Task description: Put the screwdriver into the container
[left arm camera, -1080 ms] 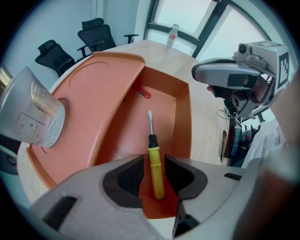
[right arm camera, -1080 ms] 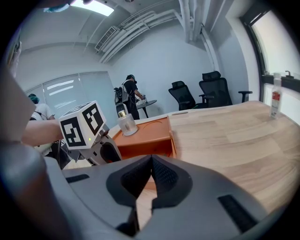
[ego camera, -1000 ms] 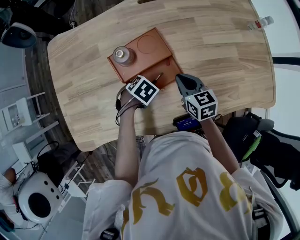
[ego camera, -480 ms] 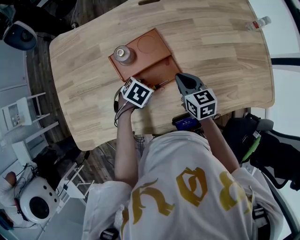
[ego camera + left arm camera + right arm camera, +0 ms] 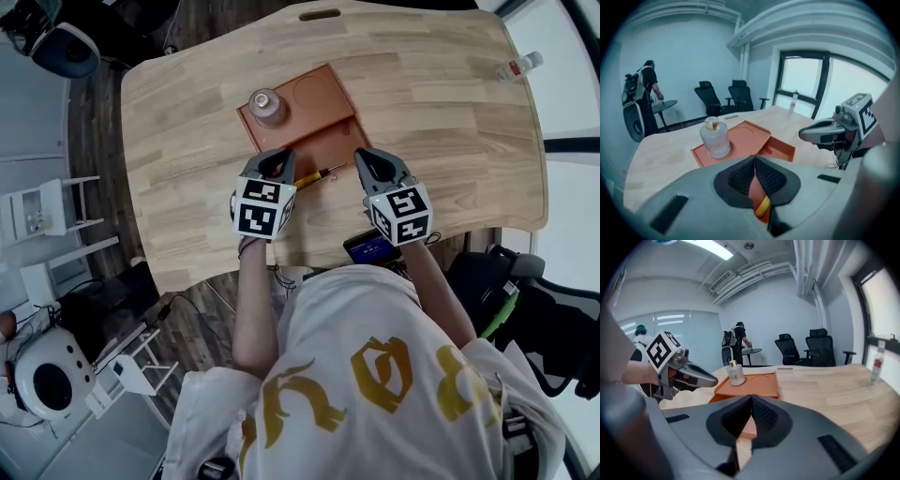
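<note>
At the near edge of the orange container (image 5: 323, 103), on the person's side of it, the left gripper (image 5: 753, 160) is closing right down: its pads meet at the tips with nothing pinched there. Through the slit behind the tips a bit of yellow handle and the container's orange show; whether the handle touches the jaws I cannot tell. The right gripper (image 5: 751, 398), off the container's near right corner, has its jaws together as well and holds nothing. Between the two lies the screwdriver (image 5: 317, 175), at the near edge of the container's sunken compartment, with its yellow handle toward the left gripper and its shaft toward the right one. On the container's far left part stands a clear bottle (image 5: 268, 106) with a gold cap, beside a round recess. The container rests on a wooden table (image 5: 441, 141). Well to the right of the container, near the table's far edge, stands a small plastic bottle (image 5: 518, 66). Beyond the container, off the table, are black office chairs (image 5: 724, 96) and a person with a backpack (image 5: 644, 89).
</note>
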A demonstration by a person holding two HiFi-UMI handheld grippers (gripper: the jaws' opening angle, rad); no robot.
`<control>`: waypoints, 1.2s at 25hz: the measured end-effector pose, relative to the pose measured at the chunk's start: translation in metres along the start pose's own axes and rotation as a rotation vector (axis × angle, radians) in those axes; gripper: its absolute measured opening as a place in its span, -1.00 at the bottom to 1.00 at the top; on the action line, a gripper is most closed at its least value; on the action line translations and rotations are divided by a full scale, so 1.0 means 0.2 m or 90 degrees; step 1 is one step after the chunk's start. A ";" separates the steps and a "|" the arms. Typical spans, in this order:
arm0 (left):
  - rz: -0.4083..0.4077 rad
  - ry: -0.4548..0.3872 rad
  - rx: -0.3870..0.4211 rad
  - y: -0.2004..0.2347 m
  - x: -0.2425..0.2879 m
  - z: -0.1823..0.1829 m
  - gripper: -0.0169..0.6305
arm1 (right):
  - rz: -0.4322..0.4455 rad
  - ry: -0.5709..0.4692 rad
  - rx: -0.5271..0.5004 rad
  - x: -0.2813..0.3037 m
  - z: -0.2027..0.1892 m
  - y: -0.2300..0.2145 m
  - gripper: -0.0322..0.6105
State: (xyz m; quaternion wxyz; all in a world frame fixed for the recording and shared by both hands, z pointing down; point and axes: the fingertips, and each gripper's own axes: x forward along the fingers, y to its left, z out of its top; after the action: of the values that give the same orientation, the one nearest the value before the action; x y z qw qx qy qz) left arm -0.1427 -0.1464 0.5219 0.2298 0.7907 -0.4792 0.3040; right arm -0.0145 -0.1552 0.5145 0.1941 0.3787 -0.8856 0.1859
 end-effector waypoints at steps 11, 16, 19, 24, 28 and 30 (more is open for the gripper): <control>0.100 -0.243 -0.094 0.06 -0.43 0.11 -0.92 | 0.003 -0.073 -0.073 -0.12 0.22 0.17 -0.87; 0.133 -0.298 -0.097 0.03 -0.59 0.12 -0.92 | -0.003 -0.100 -0.089 -0.18 0.29 0.23 -0.87; 0.164 -0.338 -0.059 0.00 -0.68 0.17 -0.92 | -0.001 -0.115 -0.087 -0.21 0.34 0.26 -0.87; 0.182 -0.372 -0.029 -0.02 -0.77 0.21 -0.92 | 0.003 -0.118 -0.086 -0.23 0.35 0.29 -0.87; 0.181 -0.379 -0.038 -0.02 -0.78 0.20 -0.92 | 0.004 -0.109 -0.081 -0.24 0.32 0.30 -0.87; 0.160 -0.389 -0.060 -0.03 -0.78 0.20 -0.92 | 0.001 -0.109 -0.081 -0.24 0.32 0.30 -0.87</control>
State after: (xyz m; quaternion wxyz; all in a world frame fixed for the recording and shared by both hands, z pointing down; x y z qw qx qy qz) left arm -0.1822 -0.0733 0.3841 0.0727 0.7682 -0.6335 0.0563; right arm -0.0419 -0.1182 0.4263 0.1415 0.3791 -0.9094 0.0966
